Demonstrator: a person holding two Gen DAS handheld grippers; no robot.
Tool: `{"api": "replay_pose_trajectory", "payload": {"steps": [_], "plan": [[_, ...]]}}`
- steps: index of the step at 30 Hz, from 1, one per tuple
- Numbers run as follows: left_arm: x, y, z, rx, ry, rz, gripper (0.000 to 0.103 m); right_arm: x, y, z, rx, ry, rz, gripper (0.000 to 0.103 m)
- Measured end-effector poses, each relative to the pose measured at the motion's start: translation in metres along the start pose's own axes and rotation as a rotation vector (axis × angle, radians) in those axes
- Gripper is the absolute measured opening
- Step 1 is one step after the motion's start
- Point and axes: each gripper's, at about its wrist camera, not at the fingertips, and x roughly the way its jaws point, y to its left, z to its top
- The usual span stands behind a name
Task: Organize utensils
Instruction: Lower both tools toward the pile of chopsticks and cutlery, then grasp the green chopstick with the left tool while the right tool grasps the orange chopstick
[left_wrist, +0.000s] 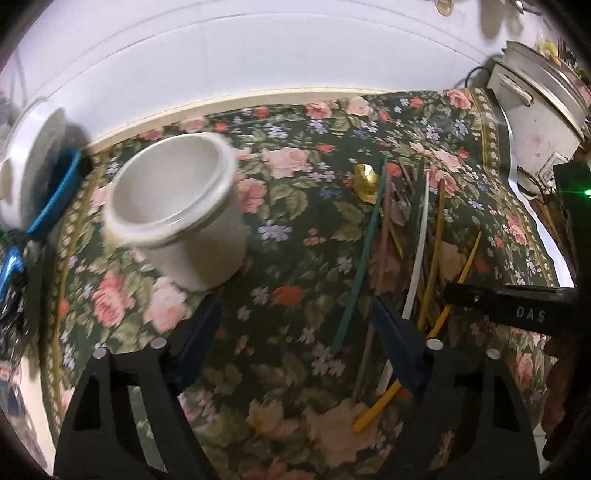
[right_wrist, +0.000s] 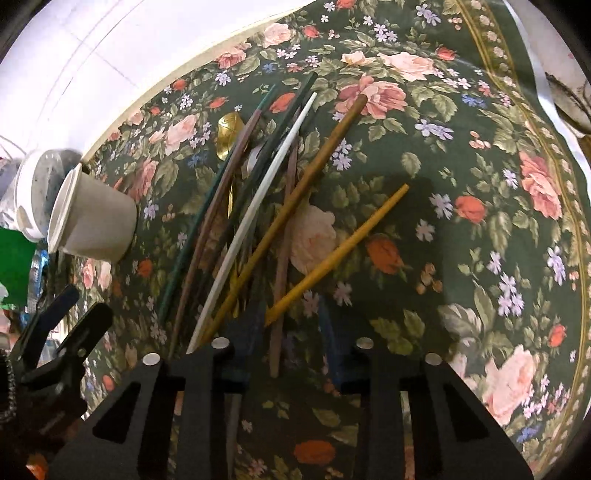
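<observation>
A: Where do the chopsticks (right_wrist: 258, 221) lie?

B: In a loose pile on the floral cloth (right_wrist: 461, 166) that covers the bench, just ahead of the right gripper (right_wrist: 291, 332). Their long axes run mostly from 7 o'clock up to 1 o'clock in the right wrist view, fanned and crossing.

A: How many?

B: At least seven can be counted: a white chopstick (right_wrist: 255, 221), two yellow ones, a brown one, two mauve ones and a dark green chopstick (right_wrist: 192, 236). More dark ones may hide under the pile. One gold spoon (right_wrist: 229, 134) lies beneath them at 11 o'clock, bowl toward the wall.

A: And the holder?

B: One white ceramic cup (left_wrist: 177, 210) stands upright on the cloth at 10 o'clock of the left gripper (left_wrist: 299, 332), well apart from the pile, with nothing visible inside it.

A: The grippers?

B: The left gripper's fingers are spread wide over bare cloth, with the pile at its right finger. The right gripper's fingers are apart too, with the near tips of a mauve and a yellow chopstick (right_wrist: 332, 258) lying between them, not pinched.

A: Anything else?

B: One rice cooker (left_wrist: 539, 122) at 2 o'clock in the left view.
</observation>
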Motion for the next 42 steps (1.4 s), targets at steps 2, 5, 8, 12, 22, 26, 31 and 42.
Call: {"api": "replay_pose_trajectory", "payload": {"steps": [2, 5, 8, 12, 22, 26, 31, 42], "plan": [[0.009, -0.007, 0.006, 0.021, 0.016, -0.011, 0.075, 0.002, -0.001, 0.004, -0.003, 0.001, 0.01, 0.018], [0.022, -0.016, 0.014, 0.047, 0.039, -0.027, 0.067, 0.005, -0.004, 0.009, 0.007, 0.006, 0.043, 0.014], [0.036, -0.021, 0.023, 0.046, 0.067, -0.05, 0.055, 0.006, -0.007, 0.013, 0.006, 0.009, 0.065, 0.01], [0.053, -0.03, 0.035, 0.066, 0.103, -0.086, 0.037, 0.005, -0.009, 0.019, -0.026, 0.003, 0.046, 0.006], [0.087, -0.047, 0.06, 0.082, 0.163, -0.113, 0.026, 0.003, -0.018, 0.032, -0.079, 0.011, 0.047, 0.005], [0.095, -0.056, 0.071, 0.1, 0.189, -0.121, 0.026, 0.003, -0.02, 0.036, -0.098, 0.018, 0.06, 0.005], [0.104, -0.065, 0.083, 0.12, 0.196, -0.127, 0.019, 0.008, -0.023, 0.042, -0.098, 0.05, 0.095, 0.005], [0.087, -0.067, 0.071, 0.111, 0.22, -0.143, 0.003, -0.004, -0.023, 0.042, -0.137, 0.031, 0.083, 0.005]]}}
